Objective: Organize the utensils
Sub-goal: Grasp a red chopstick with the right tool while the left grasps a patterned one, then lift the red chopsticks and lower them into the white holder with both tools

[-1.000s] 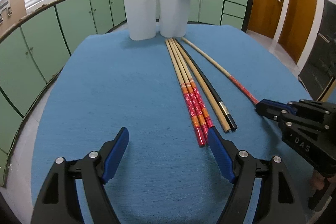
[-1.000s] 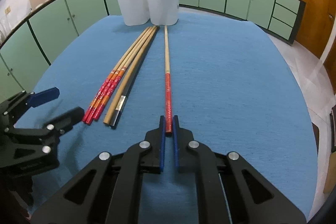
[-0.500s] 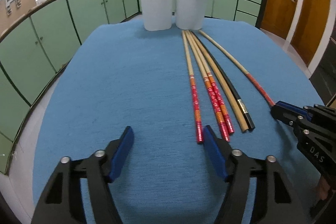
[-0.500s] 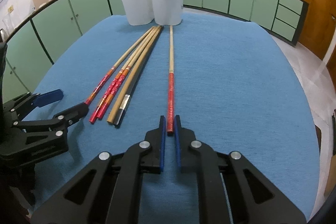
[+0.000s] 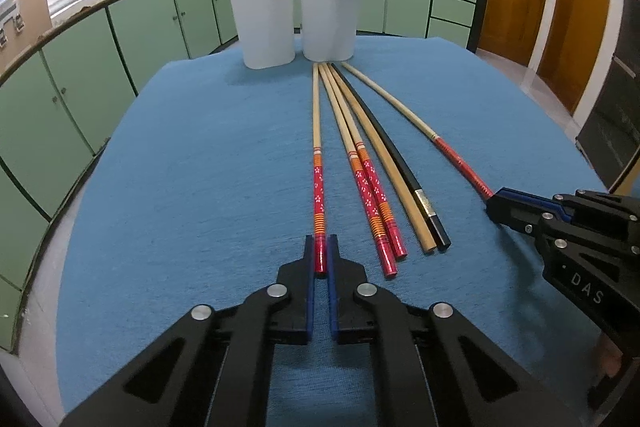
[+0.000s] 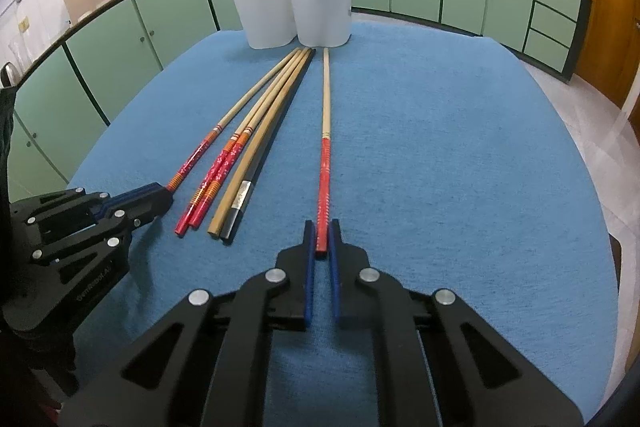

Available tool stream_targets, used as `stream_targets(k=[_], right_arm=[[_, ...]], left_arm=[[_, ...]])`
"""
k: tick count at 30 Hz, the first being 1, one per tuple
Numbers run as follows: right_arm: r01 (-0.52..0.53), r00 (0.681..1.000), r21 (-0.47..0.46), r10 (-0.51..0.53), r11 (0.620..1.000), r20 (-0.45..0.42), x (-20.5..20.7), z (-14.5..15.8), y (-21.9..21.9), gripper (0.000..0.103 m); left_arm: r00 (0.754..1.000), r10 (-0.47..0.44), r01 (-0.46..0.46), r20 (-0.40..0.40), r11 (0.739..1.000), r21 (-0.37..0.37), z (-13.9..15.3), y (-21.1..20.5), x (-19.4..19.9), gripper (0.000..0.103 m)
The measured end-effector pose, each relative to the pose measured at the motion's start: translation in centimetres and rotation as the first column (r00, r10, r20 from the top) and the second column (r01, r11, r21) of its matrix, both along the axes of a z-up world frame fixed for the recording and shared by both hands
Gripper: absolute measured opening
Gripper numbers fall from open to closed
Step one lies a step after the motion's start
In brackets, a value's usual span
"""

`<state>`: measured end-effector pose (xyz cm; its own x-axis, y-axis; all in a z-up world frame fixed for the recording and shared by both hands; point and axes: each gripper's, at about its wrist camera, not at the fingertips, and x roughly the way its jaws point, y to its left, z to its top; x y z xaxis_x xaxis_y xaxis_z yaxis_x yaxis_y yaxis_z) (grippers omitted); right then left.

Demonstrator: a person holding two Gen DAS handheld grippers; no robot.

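Both tools are pinching red chopstick ends on the blue cloth (image 5: 168, 211): the left gripper (image 5: 320, 259) is clamping the leftmost chopstick (image 5: 317, 131), the right gripper (image 6: 322, 241) is clamping the lone chopstick (image 6: 326, 131), 4 more (image 6: 256, 147) are lying between them, and only the right view is showing bare cloth stretching rightward to the edge.

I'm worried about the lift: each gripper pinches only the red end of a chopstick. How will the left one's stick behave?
Likely stiff: the red-handled chopstick lies straight. Gripped by the left gripper at its very end, it may droop or pivot. Round, so apt to roll if dropped.
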<state>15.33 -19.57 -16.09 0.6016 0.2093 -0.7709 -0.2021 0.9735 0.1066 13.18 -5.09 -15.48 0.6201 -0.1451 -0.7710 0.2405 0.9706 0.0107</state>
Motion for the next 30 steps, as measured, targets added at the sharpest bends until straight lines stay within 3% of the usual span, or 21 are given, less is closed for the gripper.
stream_targets(k=[12,21,30], right_arm=[[-0.011,0.993,-0.005,0.011,1.0,0.119,-1.0,5.1,-0.9,0.005],[-0.022,0.973,0.011,0.019,1.0,0.229,-0.6,10.9,-2.1,0.005],[-0.071,0.951,0.03,0.059,0.997,0.302,1.3,16.6,-2.3,0.005]], left_arm=[[0.993,0.001,0.003,0.115,1.0,-0.028,5.9,1.5,-1.2,0.005],[0.969,-0.019,0.034,0.245,0.998,-0.055,12.1,2.2,-1.5,0.005],[0.948,-0.052,0.078,0.315,0.994,-0.072,16.1,2.6,0.4,0.005]])
